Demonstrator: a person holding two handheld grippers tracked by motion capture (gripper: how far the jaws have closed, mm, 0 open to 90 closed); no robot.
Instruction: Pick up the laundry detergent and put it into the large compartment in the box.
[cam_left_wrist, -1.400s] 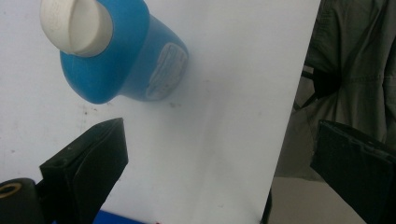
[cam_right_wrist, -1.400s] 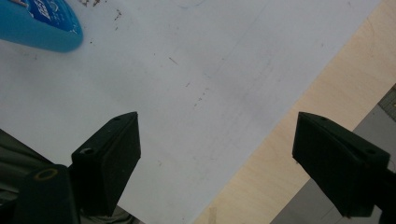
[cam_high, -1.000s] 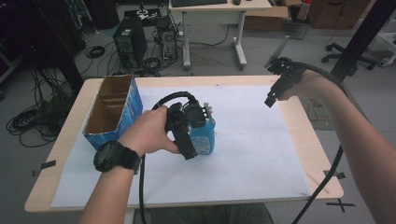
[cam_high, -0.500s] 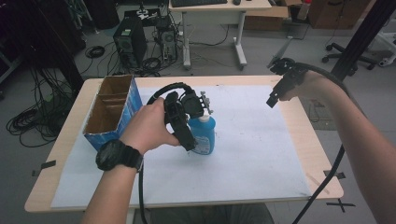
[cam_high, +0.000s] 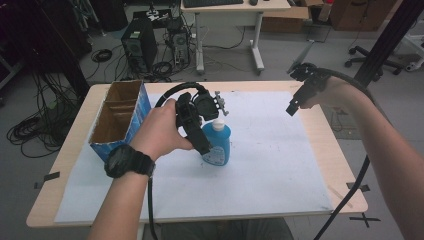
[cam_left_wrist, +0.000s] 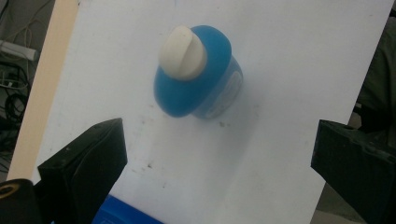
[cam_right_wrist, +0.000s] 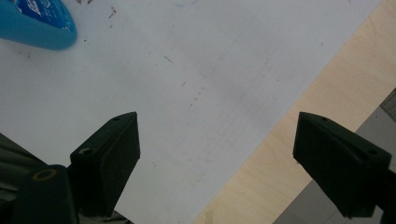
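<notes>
Blue bottle upright on white sheet; left gripper above, fingers wide; right gripper fingers wide, empty.

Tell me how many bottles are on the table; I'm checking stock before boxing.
1. A blue bottle with a white cap stands upright on the white sheet, right of the cardboard box, below the open left gripper. The box's compartments may hide more.
</notes>
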